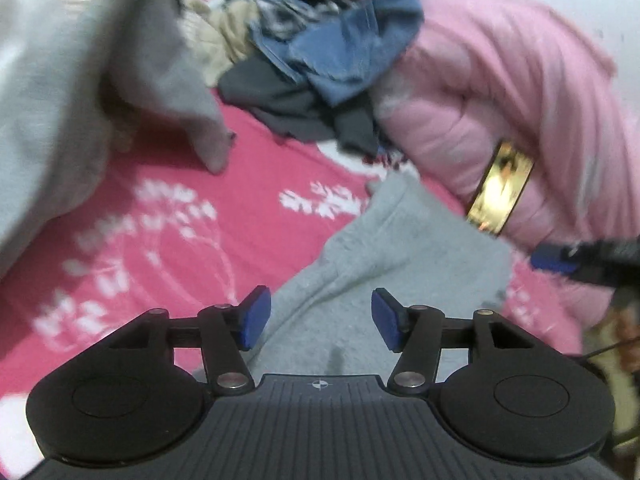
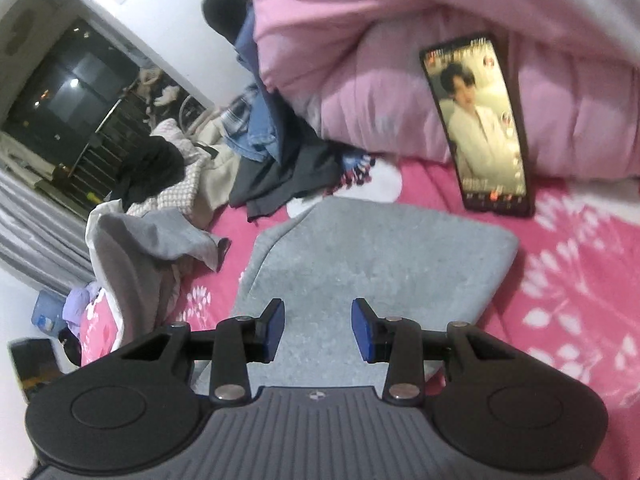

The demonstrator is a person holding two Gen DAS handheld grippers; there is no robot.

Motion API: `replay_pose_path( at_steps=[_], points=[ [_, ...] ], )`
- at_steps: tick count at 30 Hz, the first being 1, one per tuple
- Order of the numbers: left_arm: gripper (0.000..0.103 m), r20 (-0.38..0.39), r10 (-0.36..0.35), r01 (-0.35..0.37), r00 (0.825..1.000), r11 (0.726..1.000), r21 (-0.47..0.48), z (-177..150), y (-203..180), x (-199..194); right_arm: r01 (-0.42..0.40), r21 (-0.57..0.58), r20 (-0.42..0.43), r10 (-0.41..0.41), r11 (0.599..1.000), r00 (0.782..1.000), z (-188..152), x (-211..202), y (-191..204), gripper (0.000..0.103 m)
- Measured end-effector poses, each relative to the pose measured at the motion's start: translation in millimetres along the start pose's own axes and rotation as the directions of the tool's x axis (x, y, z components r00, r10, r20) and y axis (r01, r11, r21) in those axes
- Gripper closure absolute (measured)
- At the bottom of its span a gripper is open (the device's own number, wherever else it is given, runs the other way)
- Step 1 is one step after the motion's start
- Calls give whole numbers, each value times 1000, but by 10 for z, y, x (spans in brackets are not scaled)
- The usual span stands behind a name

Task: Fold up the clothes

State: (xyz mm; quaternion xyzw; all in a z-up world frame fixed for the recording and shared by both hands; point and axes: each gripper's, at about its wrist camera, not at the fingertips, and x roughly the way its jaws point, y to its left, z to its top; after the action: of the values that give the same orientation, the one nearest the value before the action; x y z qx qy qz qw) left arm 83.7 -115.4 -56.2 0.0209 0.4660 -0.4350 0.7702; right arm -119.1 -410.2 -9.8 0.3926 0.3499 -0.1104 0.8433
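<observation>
Grey garment (image 2: 372, 248) folded flat on pink bed (image 2: 560, 264), phone (image 2: 478, 124) far right; left tongs (image 1: 320, 316), right tongs (image 2: 318, 330) released, empty above it.

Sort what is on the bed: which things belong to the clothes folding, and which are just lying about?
Job:
- folded grey garment
- crumpled grey garment
- unfolded clothes pile
- left tool and right tool, both open, holding nothing

Lying about:
- phone playing video
- pink quilt
- pink bedsheet
</observation>
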Motion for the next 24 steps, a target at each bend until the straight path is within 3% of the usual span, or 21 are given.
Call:
replay_pose_path(
  at_steps=[3,8,12,15,21,23,24],
  points=[
    [47,8,-3,3,1000,996,85,98,-80,309,7,10,0,-7,1000,1000,15,50,35,62],
    [32,26,-37,29,999,966,256,292,-271,688,21,17,-16,-21,1000,1000,-10,115,29,62],
    [31,-19,-87,88,996,936,341,346,-366,922,37,26,-28,-36,999,999,-16,103,-33,62],
    [34,-18,-83,84,996,924,373,344,-399,1030,49,33,-31,-48,998,998,2,76,-95,62],
    [60,20,-111,97,994,933,348,294,-407,1065,75,25,-16,-75,997,997,72,-2,-173,62],
    [85,32,-115,98,993,935,342,268,-422,1060,78,23,-4,-77,997,997,95,-23,-173,62],
    [90,39,-111,90,993,934,345,248,-440,1052,78,22,3,-79,997,997,107,-32,-173,62]
  ],
)
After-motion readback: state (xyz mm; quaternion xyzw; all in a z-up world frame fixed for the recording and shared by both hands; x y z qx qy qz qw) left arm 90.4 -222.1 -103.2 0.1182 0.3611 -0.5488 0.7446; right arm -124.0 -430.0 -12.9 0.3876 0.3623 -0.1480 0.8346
